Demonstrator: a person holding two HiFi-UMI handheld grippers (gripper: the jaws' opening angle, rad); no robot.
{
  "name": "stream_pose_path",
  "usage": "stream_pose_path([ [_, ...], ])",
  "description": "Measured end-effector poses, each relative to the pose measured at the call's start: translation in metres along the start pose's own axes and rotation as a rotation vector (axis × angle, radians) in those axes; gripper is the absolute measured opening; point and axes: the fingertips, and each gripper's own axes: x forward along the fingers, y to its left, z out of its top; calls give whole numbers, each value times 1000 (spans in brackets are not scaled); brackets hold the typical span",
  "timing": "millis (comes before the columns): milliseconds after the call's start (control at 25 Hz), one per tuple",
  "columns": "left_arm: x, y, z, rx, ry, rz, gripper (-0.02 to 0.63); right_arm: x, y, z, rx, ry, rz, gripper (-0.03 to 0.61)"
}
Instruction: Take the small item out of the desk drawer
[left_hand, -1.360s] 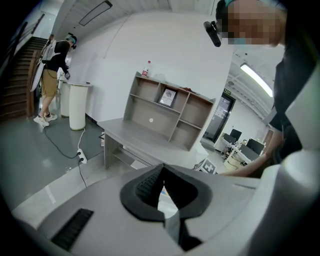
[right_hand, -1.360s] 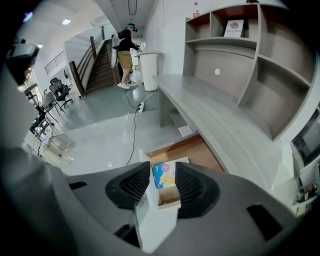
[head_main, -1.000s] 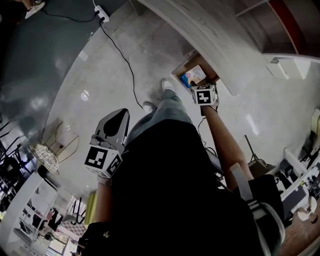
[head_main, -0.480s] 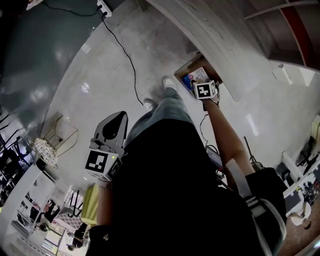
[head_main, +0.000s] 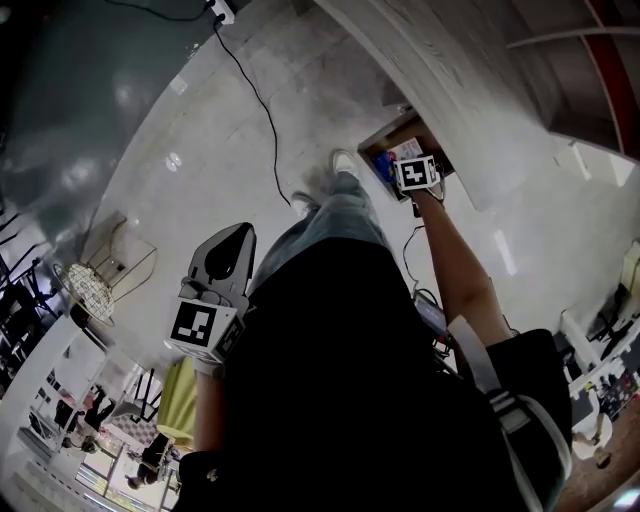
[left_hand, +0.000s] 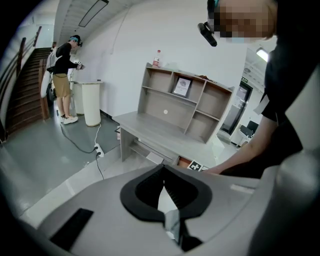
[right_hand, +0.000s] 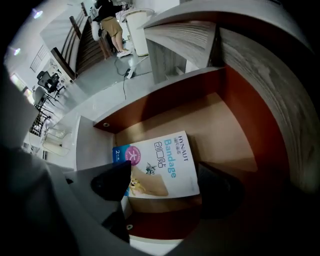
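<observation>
1. I am in the reach. My right gripper (right_hand: 162, 186) points down into the open wooden drawer with red-brown walls (right_hand: 165, 100). Its jaws have just been opening and stand wide apart, pressing on nothing.
2. The flat white-and-blue cardboard bandage box (right_hand: 160, 160) lies on the drawer floor, lower centre of the right gripper view, framed between the jaws.
3. My left gripper (left_hand: 163, 184) is closed and empty.
4. Next, I judge, I must sink lower, straddle the box's edges and close.
</observation>
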Motion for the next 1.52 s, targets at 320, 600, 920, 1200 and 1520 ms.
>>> stream_pose_path([
  [320, -5, 7, -3, -16, 1, 12, 9, 7, 7, 15, -57, -3, 18, 393],
  [600, -6, 7, -11, -6, -17, 2, 9, 5, 6, 14, -124, 19, 11, 391],
  [920, -15, 8, -16, 2, -46, -18, 9, -19, 20, 19, -211, -46, 24, 333],
  [1200, -25, 8, -18, -27, -92, -27, 9, -40, 26, 8, -199, -36, 23, 291],
  [1520, -42, 14, -23, -75, -145, -49, 9, -66, 41, 6, -203, -67, 10, 239],
])
